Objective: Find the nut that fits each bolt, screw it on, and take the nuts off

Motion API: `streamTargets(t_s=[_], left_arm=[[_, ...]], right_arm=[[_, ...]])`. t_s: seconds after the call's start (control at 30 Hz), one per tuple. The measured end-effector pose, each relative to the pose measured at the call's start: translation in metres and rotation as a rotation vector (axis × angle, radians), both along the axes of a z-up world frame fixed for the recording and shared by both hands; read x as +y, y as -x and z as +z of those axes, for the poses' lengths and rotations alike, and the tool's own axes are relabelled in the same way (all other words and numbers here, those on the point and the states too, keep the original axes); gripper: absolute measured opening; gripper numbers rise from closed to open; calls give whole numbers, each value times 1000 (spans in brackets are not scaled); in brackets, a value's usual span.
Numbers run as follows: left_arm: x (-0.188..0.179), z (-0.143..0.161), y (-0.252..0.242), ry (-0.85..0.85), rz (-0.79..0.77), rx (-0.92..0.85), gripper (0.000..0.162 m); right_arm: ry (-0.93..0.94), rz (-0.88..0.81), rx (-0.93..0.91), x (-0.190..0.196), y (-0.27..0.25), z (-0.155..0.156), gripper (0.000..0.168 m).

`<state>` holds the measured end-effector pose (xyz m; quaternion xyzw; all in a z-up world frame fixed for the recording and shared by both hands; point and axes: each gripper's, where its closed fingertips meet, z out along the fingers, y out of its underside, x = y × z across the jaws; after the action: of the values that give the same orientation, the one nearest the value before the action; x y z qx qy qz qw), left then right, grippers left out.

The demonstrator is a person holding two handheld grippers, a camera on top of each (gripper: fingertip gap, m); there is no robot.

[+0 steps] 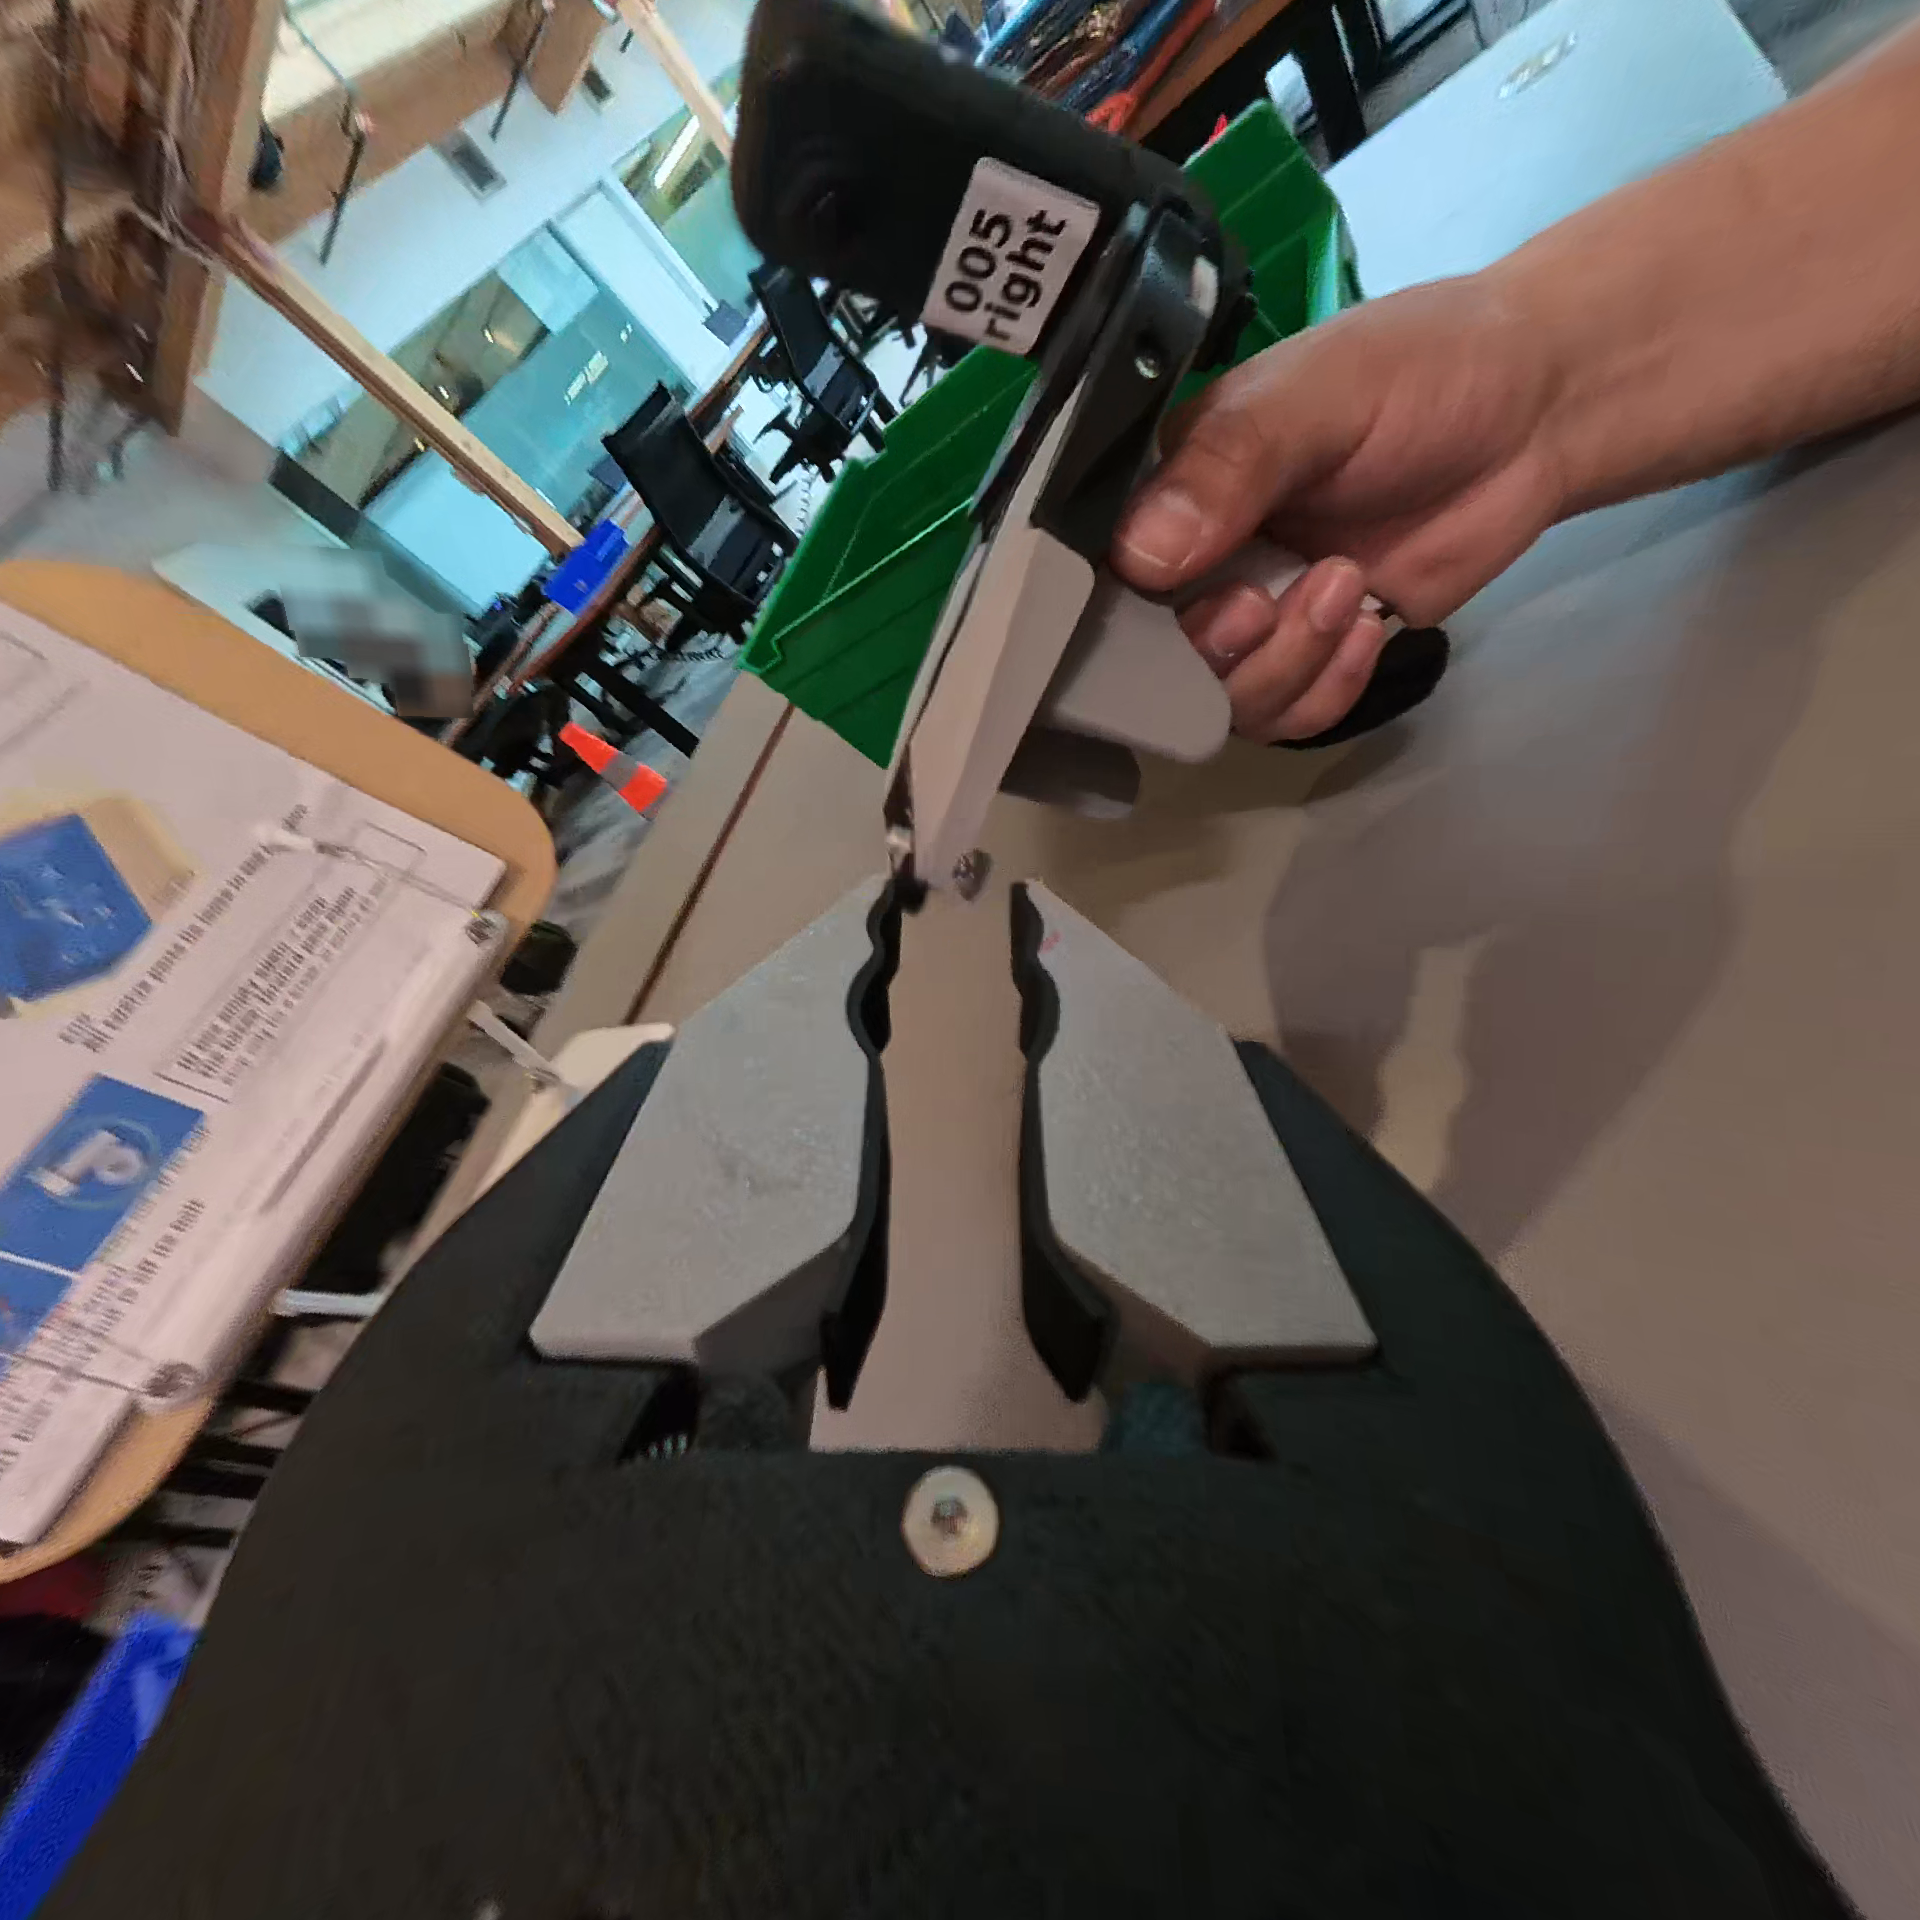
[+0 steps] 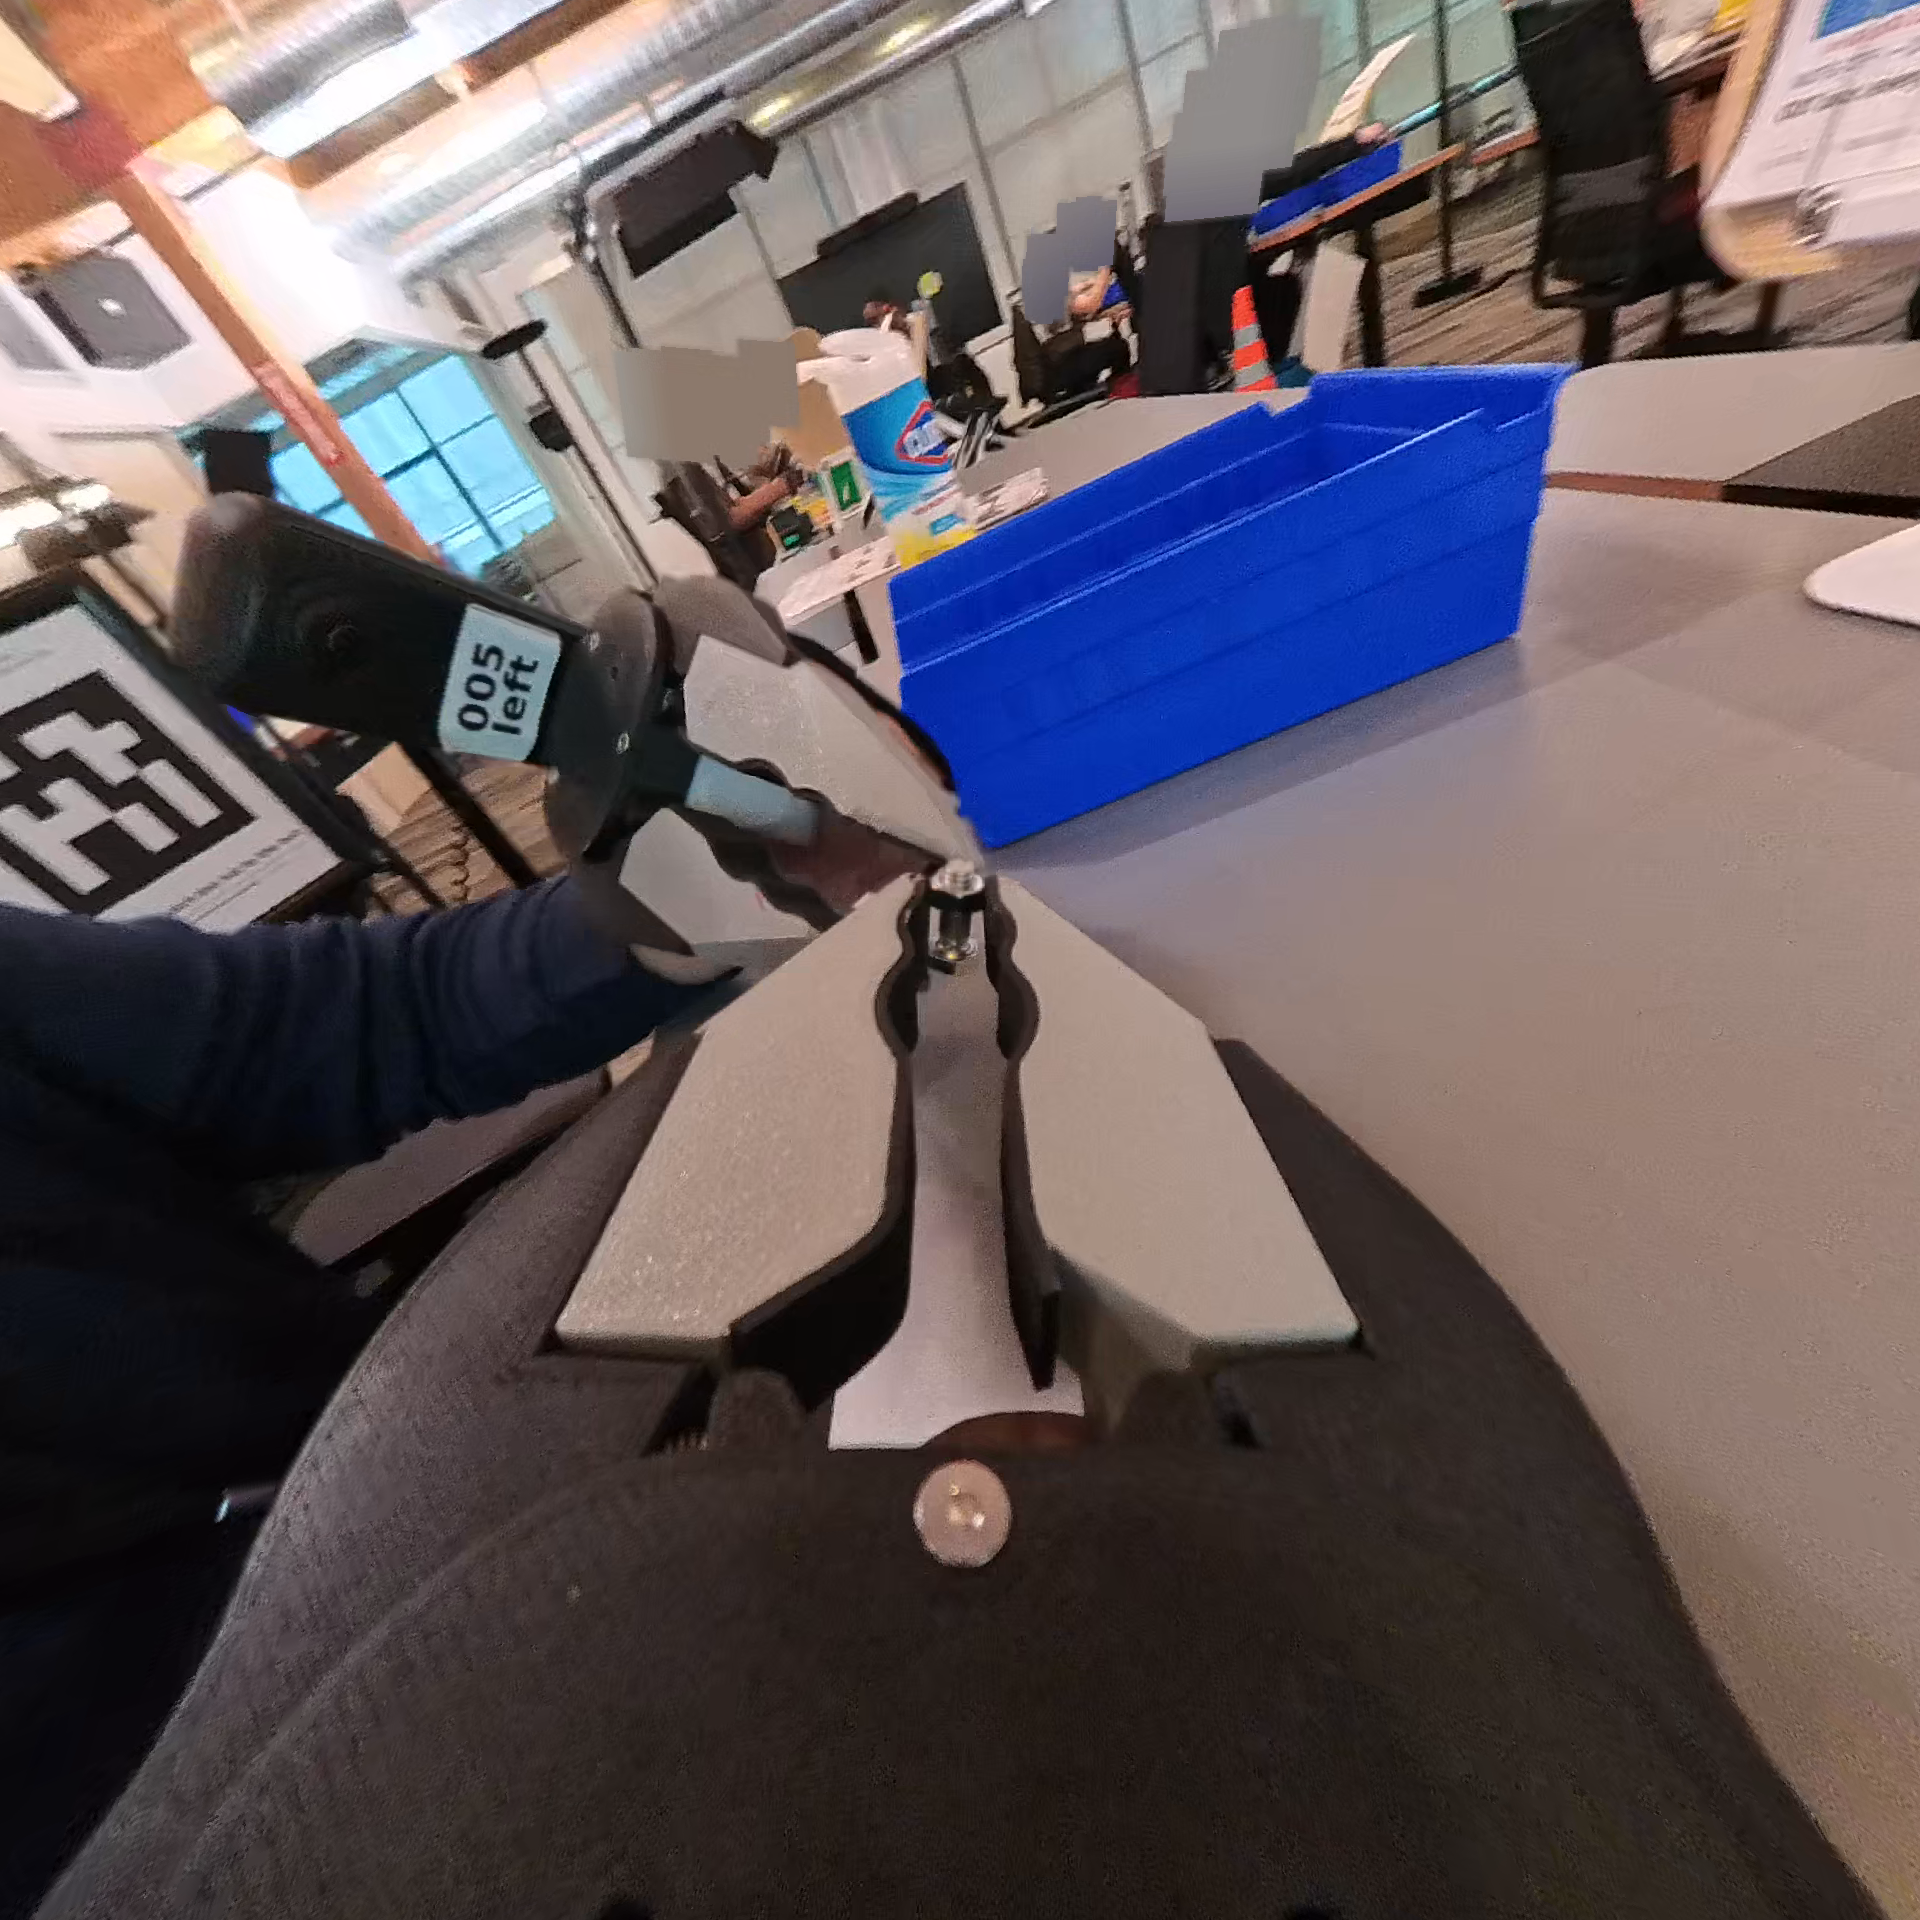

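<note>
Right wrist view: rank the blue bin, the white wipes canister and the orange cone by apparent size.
1. Blue bin, by far.
2. White wipes canister.
3. Orange cone, smallest, though it stands farthest back, so true size is unsure.

The left gripper (image 1: 951, 894) has its jaws a little apart, tips meeting the tip of the right gripper (image 2: 956, 914) over the tabletop. The right gripper's jaws are closed down on a small bolt and nut held between their tips. A bare hand (image 1: 1340, 520) wraps the right gripper's handle, forearm stretching back toward the tabletop's far right. A dark-sleeved arm (image 2: 343, 1029) holds the left gripper, tilted down toward the meeting point.
</note>
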<state>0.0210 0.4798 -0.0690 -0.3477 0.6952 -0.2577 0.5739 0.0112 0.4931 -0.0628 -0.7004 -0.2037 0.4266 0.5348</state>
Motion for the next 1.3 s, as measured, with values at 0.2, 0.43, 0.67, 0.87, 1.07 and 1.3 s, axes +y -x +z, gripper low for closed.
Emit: streamTargets(t_s=[0.2, 0.43, 0.67, 0.87, 1.07, 1.3], left_arm=[[7, -6, -6, 357, 17, 24, 19], [5, 3, -15, 721, -66, -16, 20], [8, 5, -12, 702, -53, -33, 17], [7, 12, -8, 714, -77, -68, 9], [3, 18, -7, 811, -137, -89, 9], [0, 22, -6, 868, -192, -108, 10]], right_arm=[[-98, -88, 65, 5, -16, 19, 7], [-216, -161, -19, 7, -11, 23, 7], [-203, -138, -30, 9, -1, 16, 7], [-191, -117, 32, 8, 0, 19, 7], [-198, -104, 78, 7, 3, 24, 7], [-208, -105, 108, 6, 5, 27, 7]])
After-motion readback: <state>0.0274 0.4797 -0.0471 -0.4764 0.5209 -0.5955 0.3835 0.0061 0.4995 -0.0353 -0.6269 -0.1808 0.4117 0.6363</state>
